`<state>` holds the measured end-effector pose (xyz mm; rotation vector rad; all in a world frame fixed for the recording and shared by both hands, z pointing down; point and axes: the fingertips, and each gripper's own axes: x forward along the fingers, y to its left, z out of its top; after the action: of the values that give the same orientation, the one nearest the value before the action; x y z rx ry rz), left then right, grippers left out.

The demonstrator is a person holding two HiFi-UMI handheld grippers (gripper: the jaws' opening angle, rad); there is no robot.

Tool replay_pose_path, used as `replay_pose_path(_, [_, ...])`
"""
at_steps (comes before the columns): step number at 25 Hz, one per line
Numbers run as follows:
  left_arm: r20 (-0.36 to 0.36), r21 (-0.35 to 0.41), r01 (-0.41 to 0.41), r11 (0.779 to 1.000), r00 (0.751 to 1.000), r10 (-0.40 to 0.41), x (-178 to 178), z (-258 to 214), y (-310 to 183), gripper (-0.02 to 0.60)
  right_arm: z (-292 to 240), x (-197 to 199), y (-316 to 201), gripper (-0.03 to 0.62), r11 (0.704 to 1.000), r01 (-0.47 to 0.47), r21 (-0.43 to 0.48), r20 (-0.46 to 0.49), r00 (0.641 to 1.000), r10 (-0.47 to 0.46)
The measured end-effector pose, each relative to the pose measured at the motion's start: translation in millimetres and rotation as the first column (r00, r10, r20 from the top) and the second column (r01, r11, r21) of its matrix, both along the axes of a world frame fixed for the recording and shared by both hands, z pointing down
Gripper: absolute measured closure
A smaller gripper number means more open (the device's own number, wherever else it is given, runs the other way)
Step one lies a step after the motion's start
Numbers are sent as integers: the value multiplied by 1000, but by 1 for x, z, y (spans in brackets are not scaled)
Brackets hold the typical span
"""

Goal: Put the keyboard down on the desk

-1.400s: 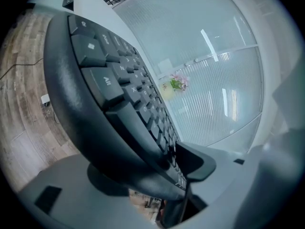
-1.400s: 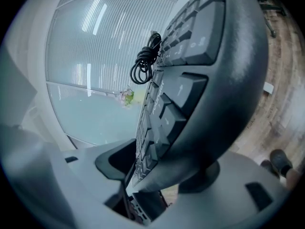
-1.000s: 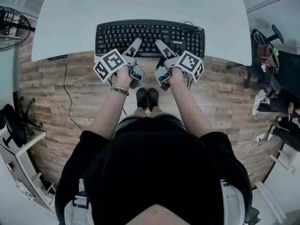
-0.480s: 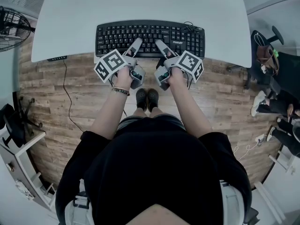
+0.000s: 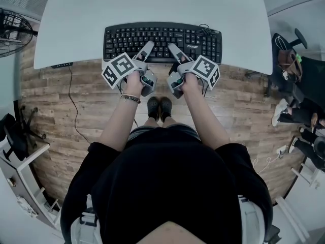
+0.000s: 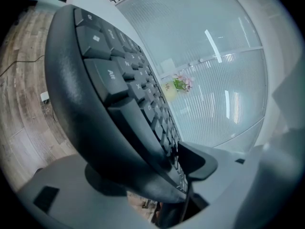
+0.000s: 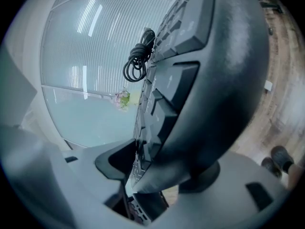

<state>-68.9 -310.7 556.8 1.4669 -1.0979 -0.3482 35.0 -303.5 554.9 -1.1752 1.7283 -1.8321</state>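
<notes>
A black keyboard (image 5: 162, 37) lies flat on the white desk (image 5: 152, 4), its front edge at the desk's near rim. Both grippers reach in from the front. My left gripper (image 5: 147, 48) has the keyboard's front edge (image 6: 109, 94) between its jaws, which are opening; the upper pad (image 6: 195, 160) sits just over the keys. My right gripper (image 5: 173, 49) straddles the front edge (image 7: 209, 80) too, with its upper pad (image 7: 114, 162) against the keys and its lower jaw under the rim. A coiled black cable (image 7: 138, 61) rests at the keyboard's far right corner.
The desk ends right at the keyboard's front edge, with wooden floor (image 5: 61, 116) below. A power strip (image 5: 62, 62) and its cord hang at the desk's left corner. A fan (image 5: 12, 24) stands at the left; a chair and bags (image 5: 292, 70) at the right.
</notes>
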Motion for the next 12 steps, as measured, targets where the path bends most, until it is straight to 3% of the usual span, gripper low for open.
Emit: replay_pose_path(12, [15, 9, -14, 1000, 1000, 14, 0, 2, 1, 249, 1, 1, 0, 329, 1000, -5, 15, -19, 1000, 5])
